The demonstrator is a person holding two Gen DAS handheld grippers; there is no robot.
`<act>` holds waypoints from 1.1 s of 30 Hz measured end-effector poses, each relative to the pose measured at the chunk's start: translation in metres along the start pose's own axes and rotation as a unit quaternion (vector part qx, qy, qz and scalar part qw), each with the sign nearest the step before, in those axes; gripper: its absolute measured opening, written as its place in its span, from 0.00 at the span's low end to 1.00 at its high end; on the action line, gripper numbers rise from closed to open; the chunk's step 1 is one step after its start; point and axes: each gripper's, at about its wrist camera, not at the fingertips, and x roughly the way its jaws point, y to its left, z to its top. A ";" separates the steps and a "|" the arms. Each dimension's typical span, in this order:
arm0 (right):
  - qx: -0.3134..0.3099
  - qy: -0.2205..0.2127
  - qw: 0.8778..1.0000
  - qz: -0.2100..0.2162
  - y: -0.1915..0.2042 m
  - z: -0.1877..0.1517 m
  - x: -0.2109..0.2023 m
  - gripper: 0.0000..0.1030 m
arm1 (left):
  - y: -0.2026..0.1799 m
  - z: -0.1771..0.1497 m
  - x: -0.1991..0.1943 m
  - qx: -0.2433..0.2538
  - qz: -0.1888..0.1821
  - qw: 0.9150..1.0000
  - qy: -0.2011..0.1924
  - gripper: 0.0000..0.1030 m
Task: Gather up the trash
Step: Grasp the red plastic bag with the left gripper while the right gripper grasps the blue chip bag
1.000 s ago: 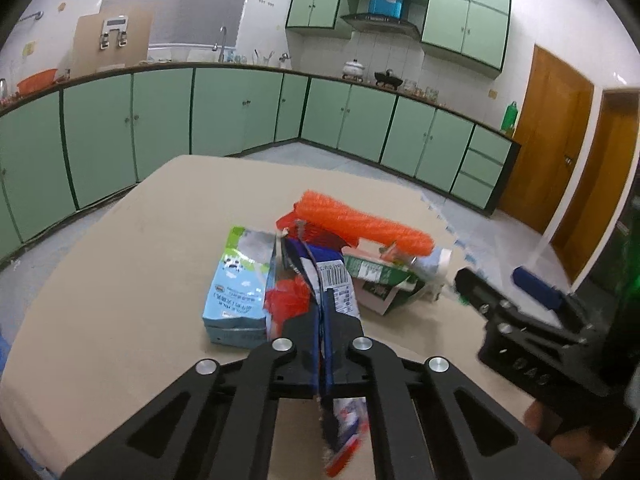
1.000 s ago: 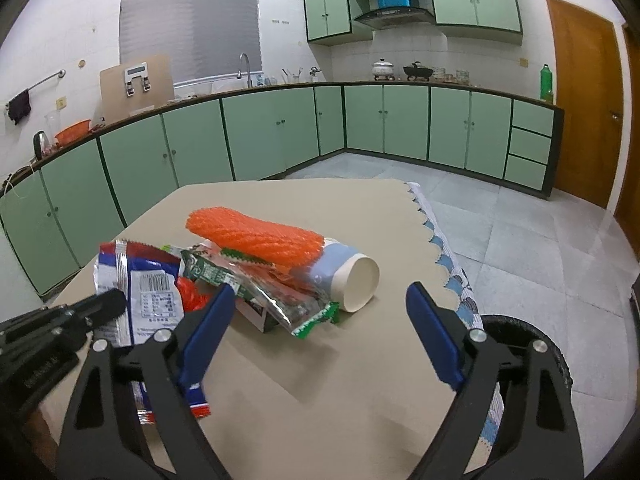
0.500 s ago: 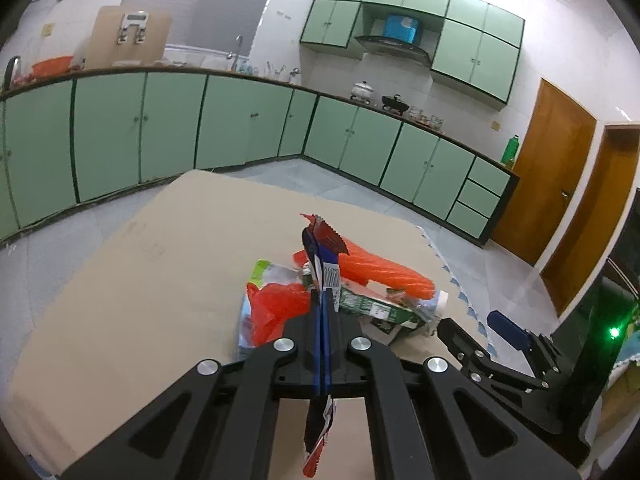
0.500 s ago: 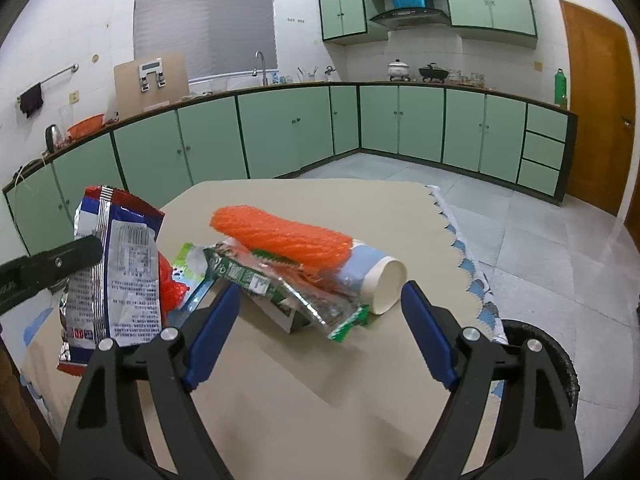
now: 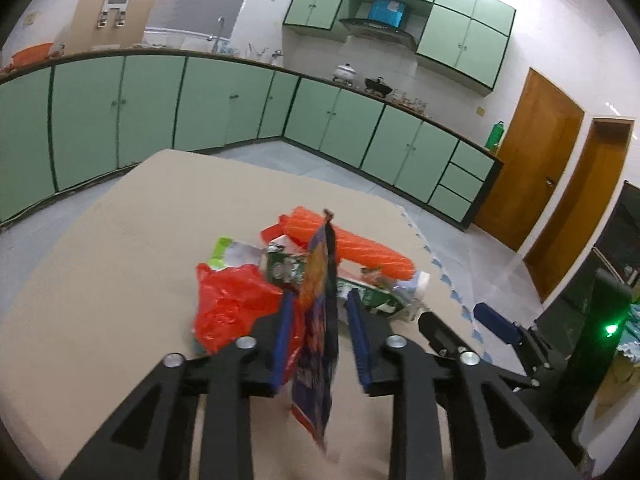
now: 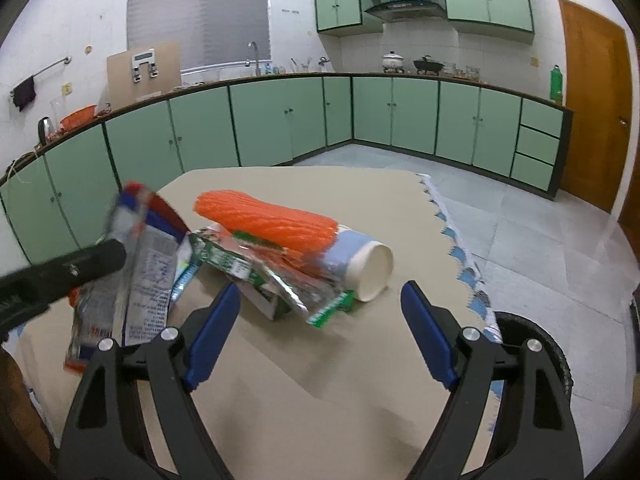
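Observation:
A pile of trash lies on the beige table (image 5: 120,240): an orange foam net (image 5: 360,246), a red plastic bag (image 5: 230,304), green wrappers (image 6: 240,264) and a white paper cup (image 6: 370,266). My left gripper (image 5: 320,312) has its jaws apart; a blue and red snack wrapper (image 5: 316,332) hangs loose between them, blurred. The wrapper also shows in the right wrist view (image 6: 132,280). My right gripper (image 6: 320,312) is open and empty, just in front of the pile.
A black trash bin (image 6: 532,336) stands on the floor at the table's right edge. Green kitchen cabinets (image 6: 280,120) line the far walls. Wooden doors (image 5: 532,152) are at the right.
My left gripper lifted the snack wrapper off the pile, then opened; the wrapper now hangs loose between the jaws. The right gripper stayed open and moved a little.

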 end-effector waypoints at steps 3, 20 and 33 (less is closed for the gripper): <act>0.008 0.003 1.000 -0.008 -0.008 -0.002 0.000 0.78 | -0.003 0.000 -0.002 0.008 0.003 1.000 -0.006 0.34; 0.005 0.035 0.997 0.063 0.015 -0.011 0.008 0.78 | 0.030 -0.012 -0.016 0.026 0.104 0.994 -0.009 0.55; -0.011 0.072 0.993 0.090 0.035 -0.013 0.032 0.63 | 0.044 -0.024 0.003 0.028 0.119 0.992 0.015 0.55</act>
